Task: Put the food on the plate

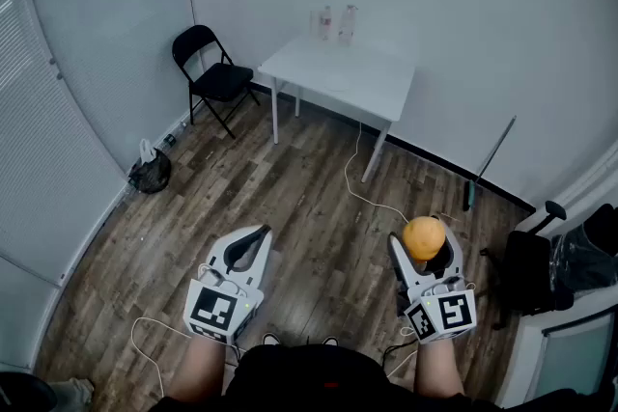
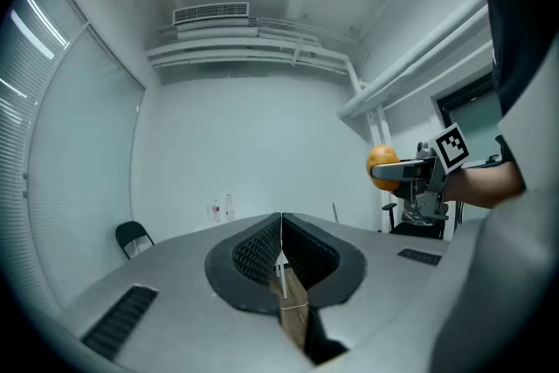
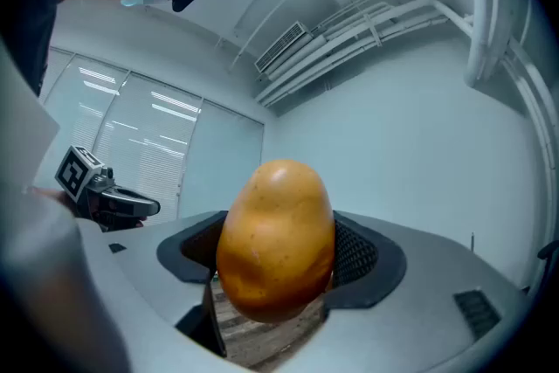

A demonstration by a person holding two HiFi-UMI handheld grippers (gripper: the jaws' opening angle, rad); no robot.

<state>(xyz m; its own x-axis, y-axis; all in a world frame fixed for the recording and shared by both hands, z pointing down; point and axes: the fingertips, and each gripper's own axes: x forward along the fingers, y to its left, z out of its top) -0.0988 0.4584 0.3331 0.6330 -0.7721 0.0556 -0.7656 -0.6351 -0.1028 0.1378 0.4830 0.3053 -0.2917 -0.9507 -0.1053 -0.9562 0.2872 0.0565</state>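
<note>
Head view: jaws of right gripper clamp potato; open floor before table.

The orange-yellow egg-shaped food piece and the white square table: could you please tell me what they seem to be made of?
The orange-yellow egg-shaped food piece: smooth skin with a soft highlight, perhaps a plastic replica or a real potato. The white square table: matt, even top, likely laminate or painted board; thin legs look like metal.

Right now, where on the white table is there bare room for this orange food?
The small white square table is nearly all bare, from its front edge to its right corner. Only the far corner by the wall holds clear plastic bottles.
</note>
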